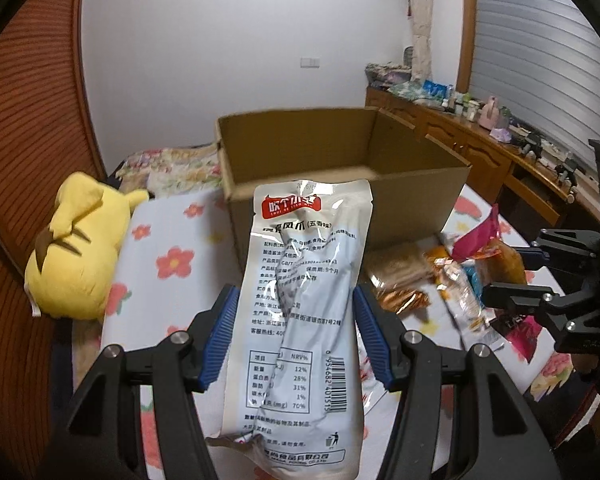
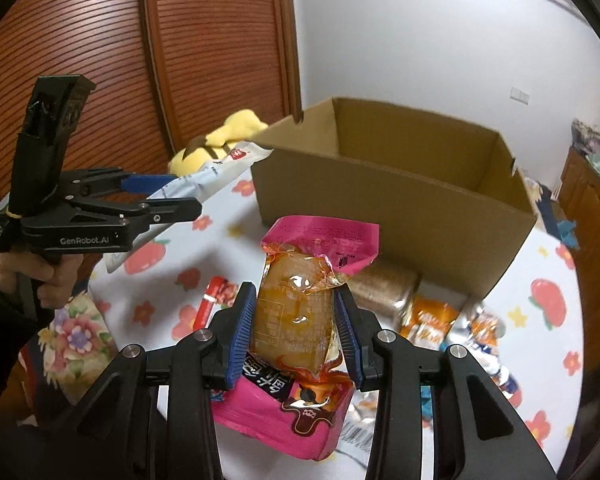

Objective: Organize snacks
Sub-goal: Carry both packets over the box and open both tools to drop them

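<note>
Two glossy plastic snack packets are held above the flower-printed cloth (image 1: pixel 172 248). The left gripper (image 1: pixel 294 320), levelled toward the open brown cardboard box (image 1: pixel 340 184), clamps its ribbed blue pads on a crinkled white foil pouch (image 1: pixel 300 300). The right gripper (image 2: pixel 296 328) pinches a pink packet with a clear amber window (image 2: pixel 296 312). Loose wrappers (image 2: pixel 432 320) lie against the box's near wall.

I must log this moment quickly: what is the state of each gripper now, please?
Left gripper: closed on the white snack pouch.
Right gripper: closed on the pink snack packet.
</note>
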`<state>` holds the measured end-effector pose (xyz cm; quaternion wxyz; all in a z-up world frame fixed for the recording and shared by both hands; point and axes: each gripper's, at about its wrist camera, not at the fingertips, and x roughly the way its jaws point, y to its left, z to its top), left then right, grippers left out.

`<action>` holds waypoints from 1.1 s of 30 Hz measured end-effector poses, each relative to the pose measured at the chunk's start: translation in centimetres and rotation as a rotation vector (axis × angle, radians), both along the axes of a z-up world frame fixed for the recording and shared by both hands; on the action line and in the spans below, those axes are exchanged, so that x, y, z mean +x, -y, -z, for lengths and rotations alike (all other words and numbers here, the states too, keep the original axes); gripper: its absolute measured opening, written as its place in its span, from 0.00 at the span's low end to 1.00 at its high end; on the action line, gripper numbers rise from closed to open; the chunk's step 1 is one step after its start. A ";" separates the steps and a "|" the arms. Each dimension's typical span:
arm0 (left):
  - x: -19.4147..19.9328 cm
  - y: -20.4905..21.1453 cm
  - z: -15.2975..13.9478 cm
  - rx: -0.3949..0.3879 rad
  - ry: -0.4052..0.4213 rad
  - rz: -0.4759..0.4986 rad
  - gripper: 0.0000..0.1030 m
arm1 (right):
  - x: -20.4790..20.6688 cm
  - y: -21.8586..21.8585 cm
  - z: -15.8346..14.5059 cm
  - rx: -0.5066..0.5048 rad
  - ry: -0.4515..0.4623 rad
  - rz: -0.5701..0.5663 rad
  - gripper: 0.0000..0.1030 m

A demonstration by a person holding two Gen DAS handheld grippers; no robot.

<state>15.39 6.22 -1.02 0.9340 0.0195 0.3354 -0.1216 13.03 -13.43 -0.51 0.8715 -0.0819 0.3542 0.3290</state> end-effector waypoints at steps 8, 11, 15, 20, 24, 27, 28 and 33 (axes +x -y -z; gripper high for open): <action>2.4 0.7 -1.9 -0.019 0.038 0.027 0.56 | 3.2 0.9 -2.0 -0.004 0.048 0.031 0.38; 3.3 0.7 -2.3 -0.032 0.045 0.027 0.56 | 4.5 1.4 -2.4 0.002 0.054 0.048 0.38; 4.6 0.8 -2.7 -0.045 0.044 0.028 0.56 | 6.1 2.4 -3.2 0.006 0.065 0.067 0.38; 6.3 1.1 -3.4 -0.036 0.048 0.023 0.56 | 8.8 3.2 -3.7 0.017 0.066 0.090 0.38; 8.1 1.4 -4.1 -0.030 0.048 0.019 0.56 | 12.2 3.8 -3.7 0.028 0.047 0.114 0.38; 9.6 1.8 -4.4 -0.019 0.044 0.020 0.56 | 14.3 4.1 -3.4 0.031 0.031 0.126 0.38; 10.0 2.0 -4.5 -0.015 0.042 0.021 0.56 | 14.9 4.2 -3.3 0.030 0.025 0.129 0.38; 12.3 2.8 -4.5 0.002 0.033 0.025 0.56 | 17.4 5.0 -2.6 0.035 -0.001 0.148 0.39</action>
